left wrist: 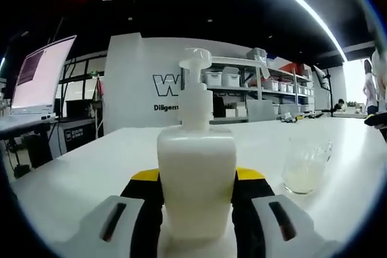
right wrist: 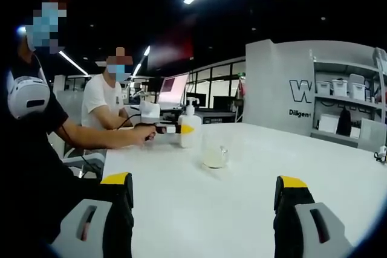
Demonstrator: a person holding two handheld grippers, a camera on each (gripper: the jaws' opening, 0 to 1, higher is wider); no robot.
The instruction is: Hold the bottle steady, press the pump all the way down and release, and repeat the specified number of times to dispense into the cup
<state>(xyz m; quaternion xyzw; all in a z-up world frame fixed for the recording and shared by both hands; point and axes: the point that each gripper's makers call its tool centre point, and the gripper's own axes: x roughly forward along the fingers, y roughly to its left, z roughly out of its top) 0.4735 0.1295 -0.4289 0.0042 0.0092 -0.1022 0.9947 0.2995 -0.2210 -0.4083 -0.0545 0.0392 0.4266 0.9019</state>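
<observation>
White bench (right wrist: 242,197) runs wide under both views, shelving with storage bins (left wrist: 254,80) and a lit laptop screen (left wrist: 42,74) behind it. We have the left claw (left wrist: 196,209) pinching the bottle (left wrist: 196,173) low on its body, one yellow-tipped jaw on each flank, so the base stays planted on the bench and cannot skid or tip when the pump gets pushed. Pump head (left wrist: 195,61) sits fully up, spout pointing toward the cup side. Clear cup (left wrist: 305,167) stands just beside the bottle on the bench, a little pale liquid already in its bottom, which we read as at least one dose dispensed. From the right gripper view we see bottle (right wrist: 189,126) and cup (right wrist: 216,149) close together, far across the bench, a person's hand (right wrist: 145,134) on the left tool. Right claw (right wrist: 202,209) is spread wide with nothing between the jaws, well apart from the pump. We judge the next press needs it brought over above the pump head. A second person in white (right wrist: 103,104) sits behind.
</observation>
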